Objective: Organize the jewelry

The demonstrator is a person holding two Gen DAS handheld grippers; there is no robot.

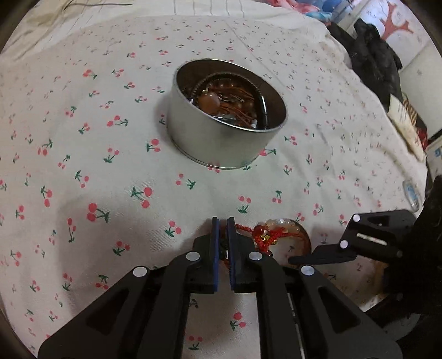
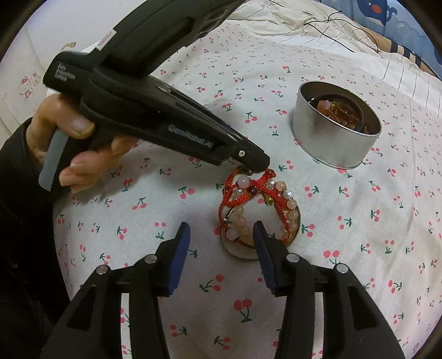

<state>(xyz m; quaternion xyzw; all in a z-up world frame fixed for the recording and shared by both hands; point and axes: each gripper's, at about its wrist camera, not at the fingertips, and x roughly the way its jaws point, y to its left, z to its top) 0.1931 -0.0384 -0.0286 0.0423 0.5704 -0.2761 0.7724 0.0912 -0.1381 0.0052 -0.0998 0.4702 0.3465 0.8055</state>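
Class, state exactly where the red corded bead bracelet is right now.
The red bracelet lies on the cherry-print cloth on a round lid, nearer than the silver tin, its cord pinched by the left gripper.

cherry-print sheet [image 1: 83, 143] | black garment, maybe [image 1: 373, 55] | cable [image 2: 331, 24]

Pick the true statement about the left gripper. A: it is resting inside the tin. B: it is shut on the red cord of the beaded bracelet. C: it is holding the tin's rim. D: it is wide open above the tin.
B: the left gripper has its blue pads closed on the red cord of the beaded bracelet, which lies on the cherry-print cloth apart from the tin.
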